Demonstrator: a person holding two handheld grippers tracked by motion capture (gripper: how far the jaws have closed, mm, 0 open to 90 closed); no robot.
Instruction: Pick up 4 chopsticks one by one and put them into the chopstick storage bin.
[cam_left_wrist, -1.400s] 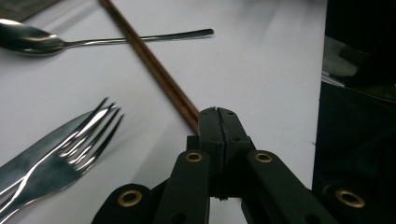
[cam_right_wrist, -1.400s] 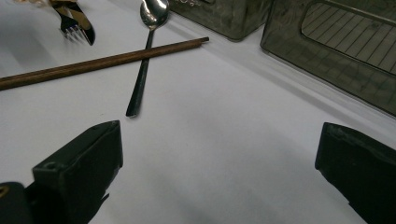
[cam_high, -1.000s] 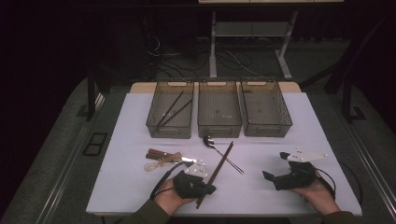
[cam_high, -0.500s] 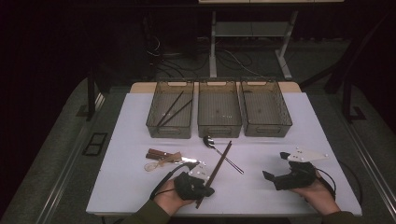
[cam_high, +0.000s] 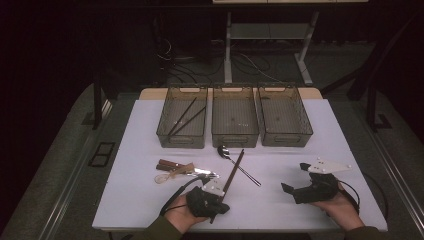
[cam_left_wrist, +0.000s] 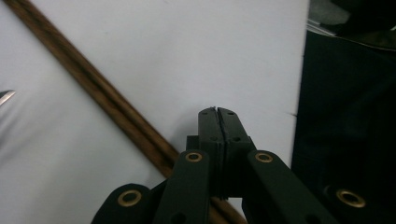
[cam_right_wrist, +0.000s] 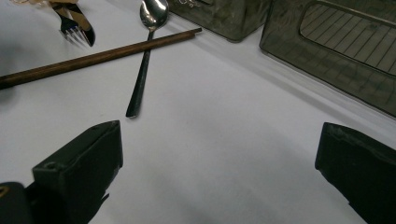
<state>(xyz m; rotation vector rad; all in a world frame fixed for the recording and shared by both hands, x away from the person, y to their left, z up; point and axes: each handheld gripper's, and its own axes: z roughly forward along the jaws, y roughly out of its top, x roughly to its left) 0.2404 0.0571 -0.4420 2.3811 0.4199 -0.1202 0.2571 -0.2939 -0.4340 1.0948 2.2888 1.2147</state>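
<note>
Under left tool (cam_left_wrist: 218, 112), chopstick (cam_left_wrist: 107, 100) end hidden.

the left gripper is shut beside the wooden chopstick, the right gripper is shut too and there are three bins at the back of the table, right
Not quite. The right gripper is open: the right gripper view shows its two jaws standing wide apart over bare table. The rest holds: the left gripper is shut beside the wooden chopstick, as the left gripper view shows, and three bins stand at the back in the high view.
</note>
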